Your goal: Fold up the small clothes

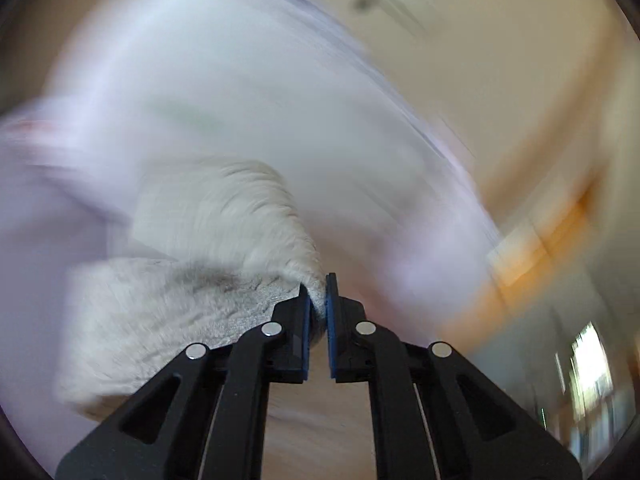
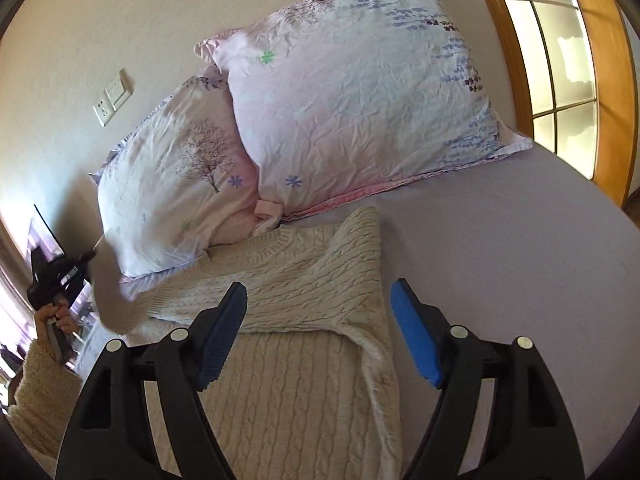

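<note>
A cream cable-knit sweater (image 2: pixel 288 320) lies on the lavender bed sheet (image 2: pixel 500 264), with one sleeve folded across its body. My right gripper (image 2: pixel 318 320) is open and empty, held just above the sweater. My left gripper (image 1: pixel 318 304) is shut on the sweater's other sleeve (image 1: pixel 192 280) and holds it lifted; that view is heavily blurred. The left gripper also shows at the far left of the right wrist view (image 2: pixel 56 276), held up in a hand with the blurred sleeve hanging from it.
Two pale floral pillows (image 2: pixel 352 92) lean against the wall behind the sweater. A wooden-framed window (image 2: pixel 560 60) is at the right. A wall socket and switch (image 2: pixel 112 98) are on the left wall.
</note>
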`<state>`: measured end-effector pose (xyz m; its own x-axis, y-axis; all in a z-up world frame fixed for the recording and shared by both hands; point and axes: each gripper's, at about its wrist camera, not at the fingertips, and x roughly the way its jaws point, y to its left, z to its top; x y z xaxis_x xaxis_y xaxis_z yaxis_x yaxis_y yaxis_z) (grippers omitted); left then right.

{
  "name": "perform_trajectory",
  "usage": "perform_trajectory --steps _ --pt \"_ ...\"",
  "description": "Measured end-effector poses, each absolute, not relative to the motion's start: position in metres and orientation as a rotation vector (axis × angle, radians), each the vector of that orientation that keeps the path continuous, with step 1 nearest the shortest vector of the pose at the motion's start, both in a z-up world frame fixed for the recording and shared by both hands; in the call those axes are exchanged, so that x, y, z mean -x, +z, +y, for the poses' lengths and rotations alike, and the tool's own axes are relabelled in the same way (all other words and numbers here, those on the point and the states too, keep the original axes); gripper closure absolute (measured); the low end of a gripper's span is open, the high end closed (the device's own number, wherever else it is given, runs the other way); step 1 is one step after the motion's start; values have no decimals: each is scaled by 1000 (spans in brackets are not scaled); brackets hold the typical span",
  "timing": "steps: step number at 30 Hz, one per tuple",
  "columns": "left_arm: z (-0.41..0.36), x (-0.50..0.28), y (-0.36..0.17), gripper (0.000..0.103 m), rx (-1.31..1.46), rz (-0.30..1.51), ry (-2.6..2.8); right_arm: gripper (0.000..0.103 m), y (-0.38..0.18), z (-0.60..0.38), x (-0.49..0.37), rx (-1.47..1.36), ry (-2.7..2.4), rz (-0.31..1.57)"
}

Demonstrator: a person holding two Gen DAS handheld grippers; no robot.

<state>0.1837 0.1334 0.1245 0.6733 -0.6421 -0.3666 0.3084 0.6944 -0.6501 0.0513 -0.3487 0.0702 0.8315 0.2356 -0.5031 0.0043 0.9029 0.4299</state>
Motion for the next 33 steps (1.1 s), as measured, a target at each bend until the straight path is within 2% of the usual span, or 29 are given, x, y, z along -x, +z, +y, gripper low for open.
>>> perform_trajectory --steps 2,5,7,11,13,17,19,22,33 --pt "43 -170 118 85 445 745 -787 27 69 -345 -48 -422 144 589" --pt "-10 -134 100 75 325 868 -917 25 69 -347 -33 -418 194 616" --pt "0 -111 95 57 297 867 -891 22 66 -355 -16 -422 233 633" --pt "72 -58 91 50 297 852 -782 22 50 -371 19 -490 354 695" --pt "110 -21 84 41 325 856 -761 22 33 -378 38 -562 458 758" --pt "165 40 56 37 440 878 -747 26 2 -380 71 -632 560 867" --pt "180 62 39 37 484 918 -721 38 -15 -379 85 -675 596 911" --pt "185 76 17 37 513 971 -674 46 -34 -378 90 -732 603 951" --pt "163 68 -23 37 612 1069 -682 48 -62 -360 96 -820 660 990"
